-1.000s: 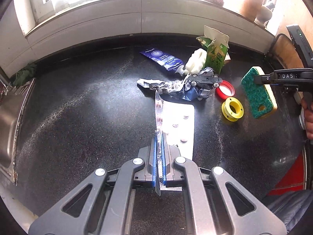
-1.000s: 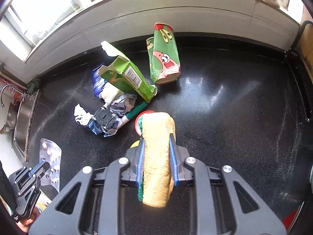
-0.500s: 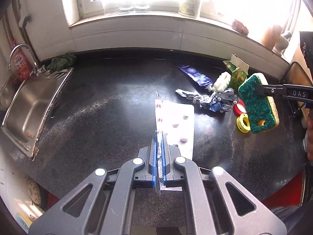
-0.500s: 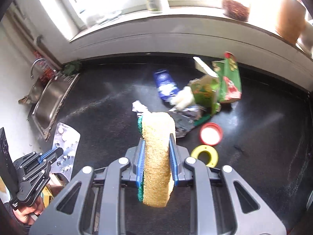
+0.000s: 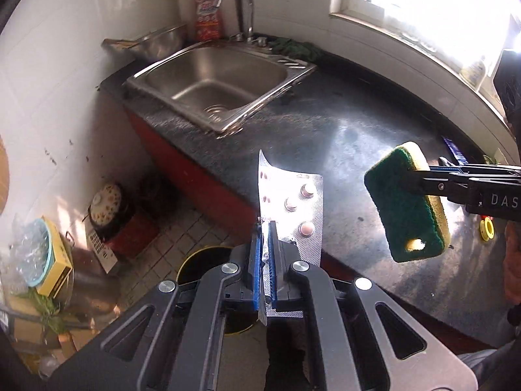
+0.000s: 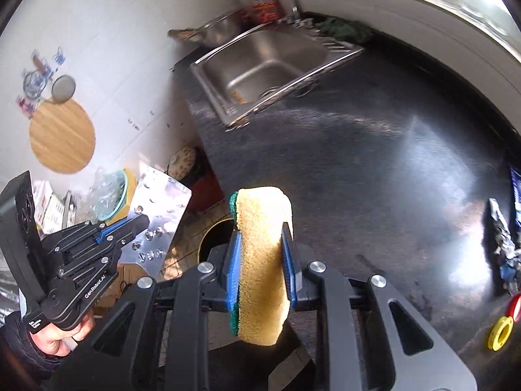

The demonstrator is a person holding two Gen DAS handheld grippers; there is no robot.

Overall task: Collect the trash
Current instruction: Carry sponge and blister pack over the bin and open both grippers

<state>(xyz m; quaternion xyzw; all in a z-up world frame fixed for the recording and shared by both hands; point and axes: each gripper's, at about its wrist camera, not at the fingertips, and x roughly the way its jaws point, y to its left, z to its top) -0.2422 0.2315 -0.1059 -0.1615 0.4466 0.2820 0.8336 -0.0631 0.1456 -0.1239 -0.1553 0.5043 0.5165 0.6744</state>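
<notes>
My left gripper [image 5: 266, 241] is shut on a silver pill blister pack [image 5: 298, 202] and holds it in the air past the counter's front edge. It also shows in the right wrist view [image 6: 159, 215], as does the left gripper [image 6: 130, 228]. My right gripper [image 6: 260, 247] is shut on a yellow and green sponge [image 6: 260, 260]; the sponge [image 5: 407, 205] hangs over the counter in the left wrist view. A round bin opening with a yellow rim [image 5: 198, 260] lies on the floor below the left gripper, and shows below the sponge [image 6: 215, 234].
A black counter [image 5: 325, 123] holds a steel sink [image 5: 215, 78] with a tap. More trash lies at the right: crumpled foil [image 6: 504, 238], a yellow ring [image 6: 499, 327], a red lid [image 6: 516, 306]. Clutter and boxes [image 5: 49, 260] stand on the floor at left.
Both grippers have swung left with their loads, away from the trash pile, toward the counter's edge by the sink. The floor and the bin have come into view.
</notes>
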